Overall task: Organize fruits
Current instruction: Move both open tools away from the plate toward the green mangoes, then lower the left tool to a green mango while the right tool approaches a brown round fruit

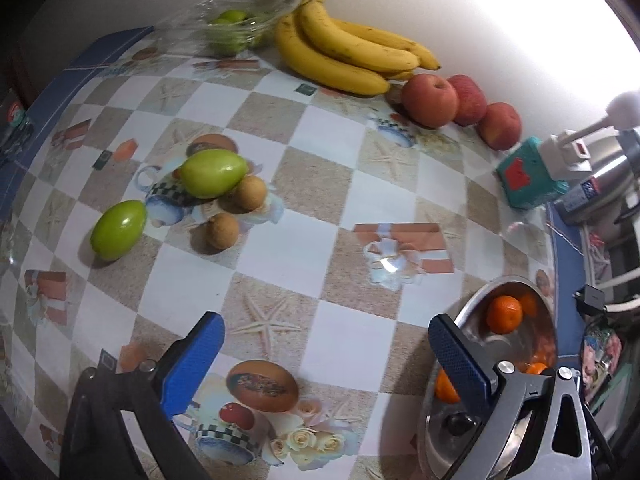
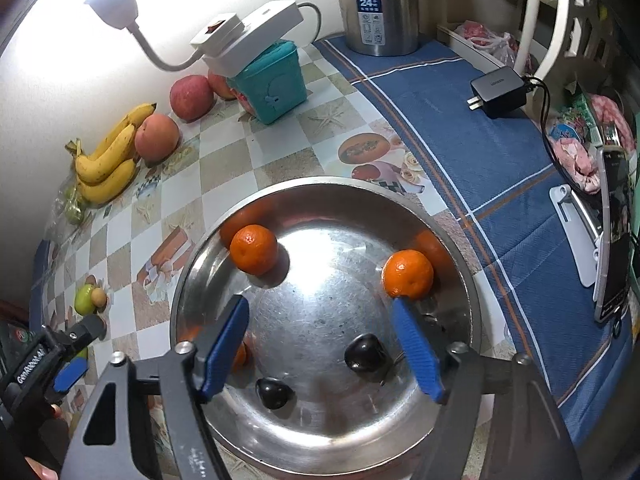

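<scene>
Right wrist view: my right tongs (image 2: 320, 344) spread wide, empty, hanging over steel bowl (image 2: 460, 280), likely collection spot. Two tangerines (image 2: 253, 248) sit inside against wall, apart; two dark fruits (image 2: 365, 352) nearer me. Left wrist view: my left tongs (image 1: 320, 356) also wide apart, holding nothing, aimed at open desk (image 1: 280, 248). Loose green mangoes (image 1: 212, 172) and small brown fruits (image 1: 222, 230) clustered ahead, seemingly unsorted. Bananas (image 1: 340, 48) and apples (image 1: 430, 100) grouped by wall.
</scene>
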